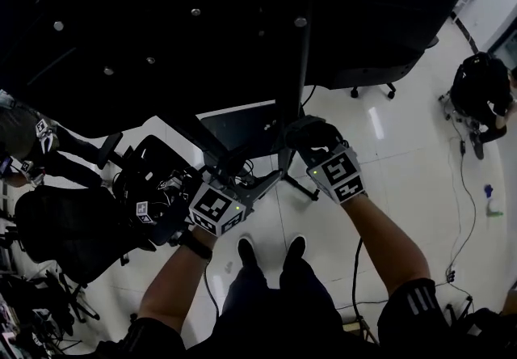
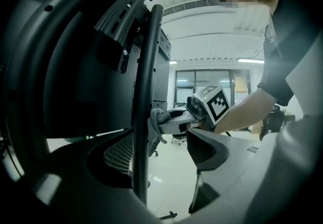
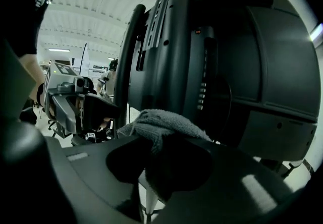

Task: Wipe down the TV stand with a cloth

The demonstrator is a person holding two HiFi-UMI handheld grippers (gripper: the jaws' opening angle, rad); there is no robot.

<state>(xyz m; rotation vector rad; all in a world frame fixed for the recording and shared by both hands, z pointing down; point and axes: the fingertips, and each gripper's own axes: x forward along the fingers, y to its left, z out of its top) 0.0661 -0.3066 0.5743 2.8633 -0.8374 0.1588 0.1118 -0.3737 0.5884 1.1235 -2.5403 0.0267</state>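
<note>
The TV stand's black upright pole [image 1: 304, 66] runs down the dark back of the TV [image 1: 202, 18]. My right gripper [image 1: 317, 147] is shut on a grey cloth [image 3: 161, 122] and holds it against the pole [image 3: 123, 81]. The left gripper view shows that cloth [image 2: 155, 123] pressed on the pole [image 2: 145, 117] from the far side. My left gripper [image 1: 222, 187] is open, with the pole standing between its jaws, close to the left one. Its mesh pad [image 2: 118, 155] lies just behind the pole.
The stand's base legs [image 1: 295, 181] spread on the white floor near my shoes. Black office chairs [image 1: 73, 228] crowd the left. A person [image 1: 481, 90] crouches at the far right, another [image 1: 24, 139] is at the left. Cables [image 1: 467, 187] trail over the floor.
</note>
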